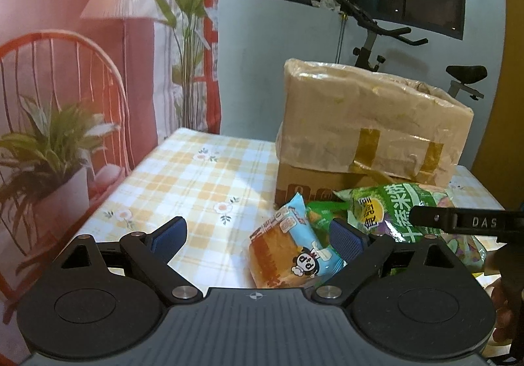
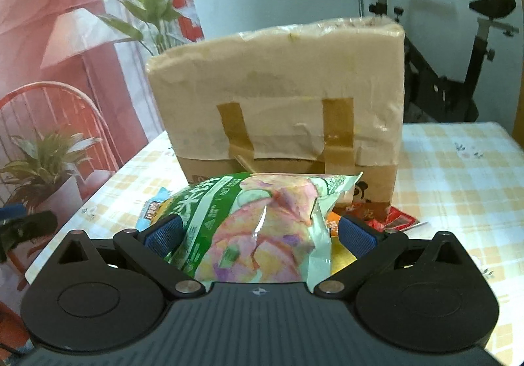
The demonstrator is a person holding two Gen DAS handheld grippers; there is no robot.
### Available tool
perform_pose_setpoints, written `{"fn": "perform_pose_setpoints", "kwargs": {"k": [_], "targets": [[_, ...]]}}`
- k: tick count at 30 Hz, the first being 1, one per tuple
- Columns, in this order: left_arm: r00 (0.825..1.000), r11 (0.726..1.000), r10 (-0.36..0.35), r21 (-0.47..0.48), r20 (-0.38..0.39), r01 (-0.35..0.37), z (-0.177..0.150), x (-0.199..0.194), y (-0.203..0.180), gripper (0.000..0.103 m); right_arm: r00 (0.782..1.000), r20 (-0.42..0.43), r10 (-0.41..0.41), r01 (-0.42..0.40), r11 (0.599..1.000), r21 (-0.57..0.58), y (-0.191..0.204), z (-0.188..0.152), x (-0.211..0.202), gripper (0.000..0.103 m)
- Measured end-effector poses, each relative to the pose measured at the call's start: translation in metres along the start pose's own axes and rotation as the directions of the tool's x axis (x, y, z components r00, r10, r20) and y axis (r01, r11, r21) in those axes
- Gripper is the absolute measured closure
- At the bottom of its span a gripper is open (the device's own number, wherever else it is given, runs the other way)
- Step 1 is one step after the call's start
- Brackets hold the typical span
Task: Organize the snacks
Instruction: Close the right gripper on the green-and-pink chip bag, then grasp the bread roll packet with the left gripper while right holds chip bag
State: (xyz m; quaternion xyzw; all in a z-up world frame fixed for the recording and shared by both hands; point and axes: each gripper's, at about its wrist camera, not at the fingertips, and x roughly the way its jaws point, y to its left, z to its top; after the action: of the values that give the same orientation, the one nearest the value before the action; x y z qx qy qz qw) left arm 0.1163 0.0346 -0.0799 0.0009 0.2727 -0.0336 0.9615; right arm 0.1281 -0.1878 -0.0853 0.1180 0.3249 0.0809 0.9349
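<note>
A tall cardboard box (image 1: 370, 123) wrapped in tape stands on the checked tablecloth (image 1: 183, 176); it also shows in the right wrist view (image 2: 278, 104). In front of it lies a pile of snacks. My left gripper (image 1: 258, 236) is open, with a blue cake packet (image 1: 288, 251) lying between its fingers, nearer the right pad (image 1: 347, 240). A large green and pink rice-cake bag (image 2: 262, 228) lies between the open fingers of my right gripper (image 2: 262, 235); it also shows in the left wrist view (image 1: 393, 209). Red and orange packets (image 2: 393, 218) lie under it to the right.
A printed backdrop with a chair, lamp and plants hangs at the left (image 1: 65, 71). An exercise bike (image 1: 386, 35) stands behind the table. The right gripper's black arm (image 1: 465, 222) crosses the left wrist view at the right. The table's left edge (image 1: 108, 202) is close.
</note>
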Motion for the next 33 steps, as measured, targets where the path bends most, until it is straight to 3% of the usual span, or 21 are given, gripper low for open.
{"fn": "perform_pose_setpoints", "kwargs": {"k": [10, 15, 17, 25, 33], "targets": [[0.998, 0.999, -0.031, -0.033, -0.05, 0.03, -0.011, 0.017, 0.002, 0.01, 0.995, -0.049, 0.089, -0.08, 0.984, 0.161, -0.023, -0.006, 0.017, 0.0], [0.997, 0.999, -0.034, -0.027, -0.063, 0.033, -0.018, 0.019, 0.0, 0.011, 0.994, -0.025, 0.111, -0.107, 0.988, 0.112, -0.018, -0.009, 0.016, 0.001], [0.997, 0.999, -0.032, -0.027, -0.065, 0.031, -0.019, 0.018, 0.0, 0.013, 0.991, -0.01, 0.136, -0.135, 0.989, 0.065, -0.012, -0.012, 0.013, 0.012], [0.996, 0.999, -0.041, -0.025, -0.075, 0.039, -0.026, 0.016, -0.001, 0.02, 0.987, 0.127, 0.095, -0.083, 0.992, -0.096, 0.015, -0.027, -0.022, 0.032], [0.997, 0.999, -0.031, -0.037, -0.076, 0.028, -0.022, 0.021, -0.005, 0.02, 0.965, 0.261, -0.012, 0.02, 0.999, -0.03, 0.0, -0.031, -0.047, 0.033]]}}
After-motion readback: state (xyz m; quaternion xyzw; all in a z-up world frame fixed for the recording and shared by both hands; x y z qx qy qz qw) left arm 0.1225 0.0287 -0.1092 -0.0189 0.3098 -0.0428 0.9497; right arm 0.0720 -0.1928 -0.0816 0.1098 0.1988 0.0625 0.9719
